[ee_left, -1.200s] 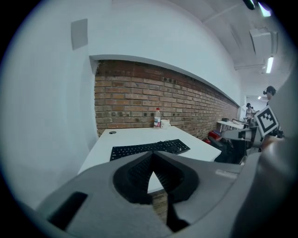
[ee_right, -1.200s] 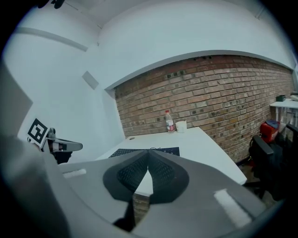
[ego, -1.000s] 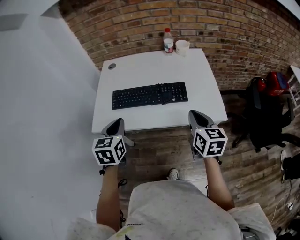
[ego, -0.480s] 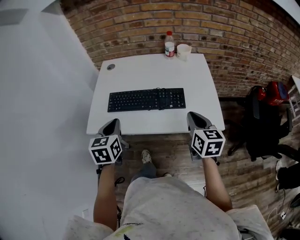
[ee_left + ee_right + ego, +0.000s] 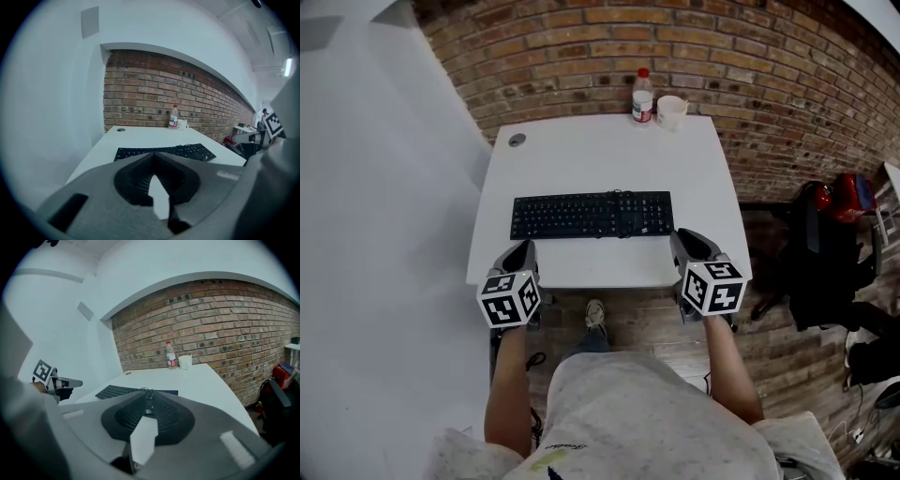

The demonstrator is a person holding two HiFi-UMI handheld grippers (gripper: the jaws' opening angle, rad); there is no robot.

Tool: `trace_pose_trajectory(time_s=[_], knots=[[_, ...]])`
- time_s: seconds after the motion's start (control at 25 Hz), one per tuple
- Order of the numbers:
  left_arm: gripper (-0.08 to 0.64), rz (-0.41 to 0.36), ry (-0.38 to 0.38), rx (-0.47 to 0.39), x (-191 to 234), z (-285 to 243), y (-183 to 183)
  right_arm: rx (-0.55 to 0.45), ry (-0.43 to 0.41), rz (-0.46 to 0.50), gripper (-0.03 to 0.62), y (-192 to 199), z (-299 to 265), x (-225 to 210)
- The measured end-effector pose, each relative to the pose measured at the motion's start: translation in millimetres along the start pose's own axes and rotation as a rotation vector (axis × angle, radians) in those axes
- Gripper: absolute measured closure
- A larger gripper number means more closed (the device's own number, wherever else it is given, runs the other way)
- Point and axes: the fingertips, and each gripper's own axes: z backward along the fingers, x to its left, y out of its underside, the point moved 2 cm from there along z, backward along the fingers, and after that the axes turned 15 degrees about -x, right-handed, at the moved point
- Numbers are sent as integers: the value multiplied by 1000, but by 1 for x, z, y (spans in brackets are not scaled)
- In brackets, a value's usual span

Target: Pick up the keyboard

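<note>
- A brick wall backs the white worktop.
- The keyboard lies flat at mid-worktop, long axis running left to right. It is just ahead of both grippers, with one end toward each.
- The right hand-held gripper looks a touch nearer its end. Its jaws have just been opening, stand a crack apart and hold nothing.
- The left hand-held gripper is pressed together and empty, at the near edge.
- A bottle and a cup stand at the far edge, well clear.

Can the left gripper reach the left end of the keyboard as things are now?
Probably yes: the left gripper hovers at the near edge of the table, close to the keyboard, with nothing between them.
</note>
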Motion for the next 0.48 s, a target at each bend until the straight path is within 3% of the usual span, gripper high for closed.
trace_pose_trajectory(time_s=[0.48], knots=[[440, 36, -26, 94, 47, -71, 28, 106, 67, 6, 470, 23, -71, -30]])
